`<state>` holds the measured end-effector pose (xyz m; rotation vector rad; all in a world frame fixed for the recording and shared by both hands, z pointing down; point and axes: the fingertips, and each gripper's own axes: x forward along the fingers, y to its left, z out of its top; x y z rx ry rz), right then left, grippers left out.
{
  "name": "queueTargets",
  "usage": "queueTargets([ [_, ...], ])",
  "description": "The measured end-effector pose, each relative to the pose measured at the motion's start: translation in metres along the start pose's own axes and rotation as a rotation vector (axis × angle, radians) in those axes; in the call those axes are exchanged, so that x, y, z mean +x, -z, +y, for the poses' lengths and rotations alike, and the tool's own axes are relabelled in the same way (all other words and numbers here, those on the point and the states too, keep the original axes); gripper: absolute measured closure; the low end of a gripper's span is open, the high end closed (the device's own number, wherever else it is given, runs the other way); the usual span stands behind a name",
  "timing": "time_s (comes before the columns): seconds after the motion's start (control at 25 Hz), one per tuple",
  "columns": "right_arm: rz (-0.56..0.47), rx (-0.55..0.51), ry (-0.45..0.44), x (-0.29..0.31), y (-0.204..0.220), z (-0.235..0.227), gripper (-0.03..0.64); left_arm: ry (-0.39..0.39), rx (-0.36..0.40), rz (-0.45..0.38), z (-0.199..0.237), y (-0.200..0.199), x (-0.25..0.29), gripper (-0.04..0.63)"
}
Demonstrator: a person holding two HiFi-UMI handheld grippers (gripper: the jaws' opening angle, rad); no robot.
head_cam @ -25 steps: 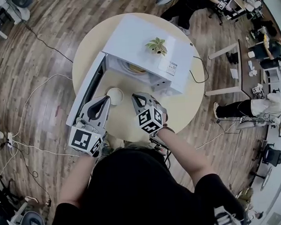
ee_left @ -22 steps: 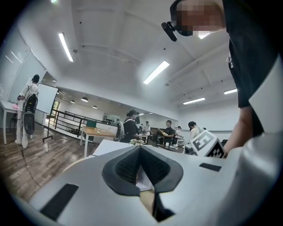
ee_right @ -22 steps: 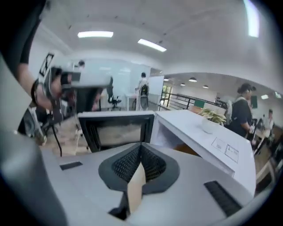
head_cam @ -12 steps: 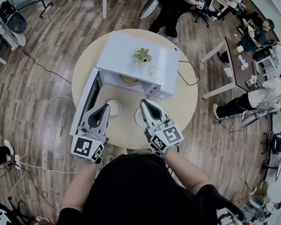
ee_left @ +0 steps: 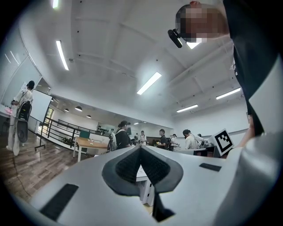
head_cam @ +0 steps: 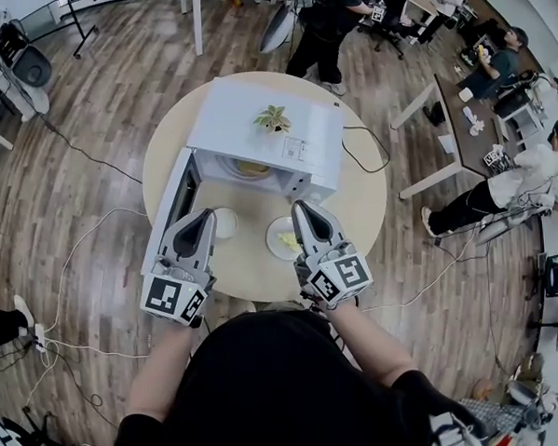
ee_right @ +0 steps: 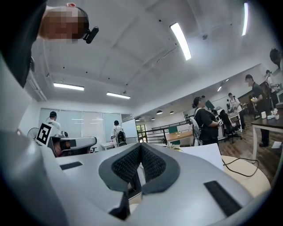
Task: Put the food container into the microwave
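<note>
The white microwave [head_cam: 255, 116] stands on the round wooden table [head_cam: 362, 204], its door [head_cam: 171, 214] swung open to the left and the cavity [head_cam: 251, 167] facing me. A round food container [head_cam: 282, 239] with yellow food sits on the table in front of the cavity. Just left of it lies a round white lid or dish [head_cam: 226, 222]. My left gripper [head_cam: 204, 217] [ee_left: 140, 148] hovers at that white piece, shut and empty. My right gripper [head_cam: 303, 207] [ee_right: 140, 145] is shut and empty, its tip over the container's right edge.
A small potted plant [head_cam: 272, 118] and a paper label sit on top of the microwave. A black cable [head_cam: 364, 152] trails off the table's right side. White cables [head_cam: 67, 275] cross the wood floor at left. People and desks [head_cam: 495, 75] fill the far right.
The right gripper has moved to the right and uncovered the food container. The left gripper stays by the white lid. The head view has shifted, with the table now lower in the picture.
</note>
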<state>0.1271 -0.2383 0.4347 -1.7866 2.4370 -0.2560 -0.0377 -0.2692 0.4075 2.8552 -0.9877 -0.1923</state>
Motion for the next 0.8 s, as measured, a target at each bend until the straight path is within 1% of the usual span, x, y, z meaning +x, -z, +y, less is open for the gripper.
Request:
queueTargets([
  [0.28,0.015,0.01,-0.006,-0.002,0.005,0.003,0.604,0.014,-0.009,0.02,-0.002,0.004,-0.003,0.577],
  [0.44,-0.001,0.009,-0.01,-0.003,0.004,0.002,0.604,0.019,-0.01,0.028,-0.002,0.007,-0.003,0.576],
  [0.6,-0.014,0.008,0.013,0.0,-0.003,-0.008,0.604,0.012,-0.011,0.026,0.001,0.005,-0.002,0.576],
  [0.8,-0.009,0.001,0.017,-0.002,-0.005,-0.014,0.604,0.007,-0.018,0.026,-0.001,0.008,0.0,0.576],
])
